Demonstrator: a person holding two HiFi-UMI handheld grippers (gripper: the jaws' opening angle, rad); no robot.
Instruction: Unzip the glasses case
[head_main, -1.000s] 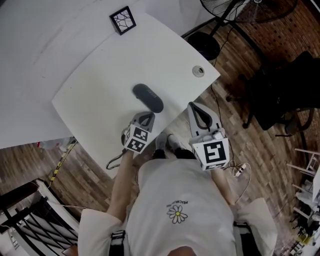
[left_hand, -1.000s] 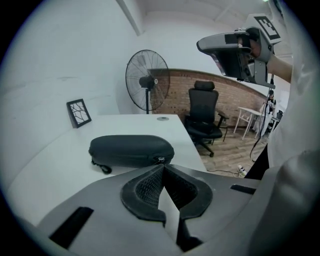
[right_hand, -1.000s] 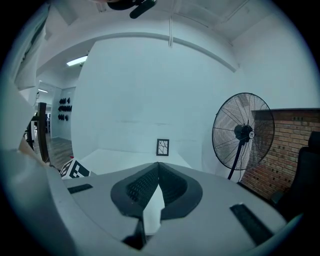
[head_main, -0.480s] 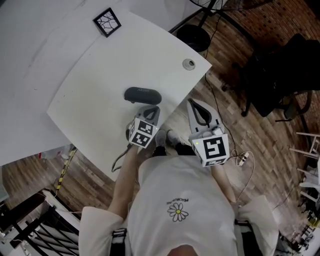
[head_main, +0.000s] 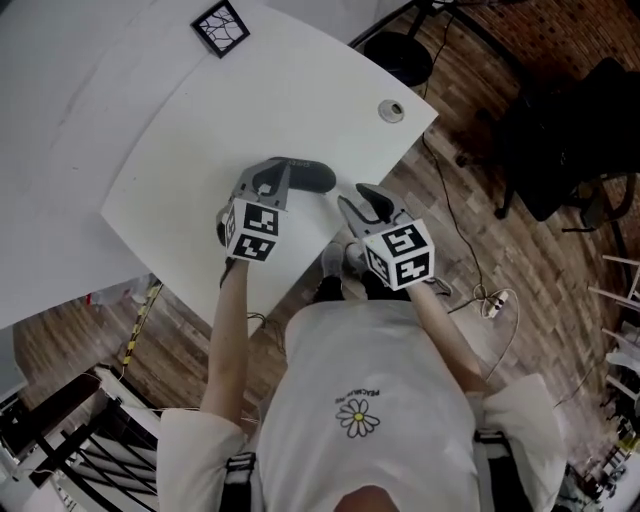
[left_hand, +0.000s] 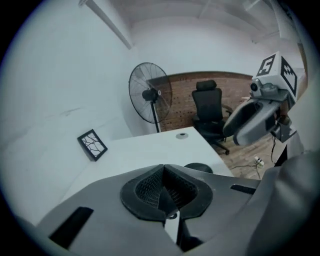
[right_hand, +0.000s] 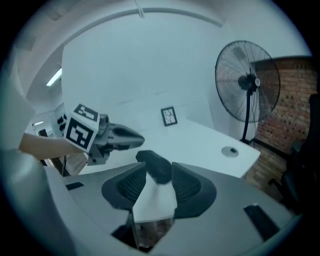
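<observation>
Nearest the camera, the person's arms are stretched forward over the worktop (head_main: 200, 120) edge. The left tongs (head_main: 268, 178) now sit over the left end of the glasses case (head_main: 308, 176); half a second ago they were lower, at the near edge, short of the case. Their own view shows the pads pressed together with nothing between them, and the case just beyond and to the right of the tips. The right tongs (head_main: 352, 197) have swung in from off the worktop to the case's right end. They're parted to a medium gap, and the case's near end sits at their mouth, not clamped; contact can't be confirmed.

The case lies flat on the worktop near its front edge, zipped as far as can be told; the zipper pull isn't visible.

Judgement: both tools have just closed in from either end, so this is the approach, no unzipping yet. One end probably needs pinning and the pull must be found.

Farther back are a cable grommet (head_main: 391, 111) and a framed marker tile (head_main: 221, 27), then a standing fan (left_hand: 150, 95) and an office chair (left_hand: 207, 107).
</observation>
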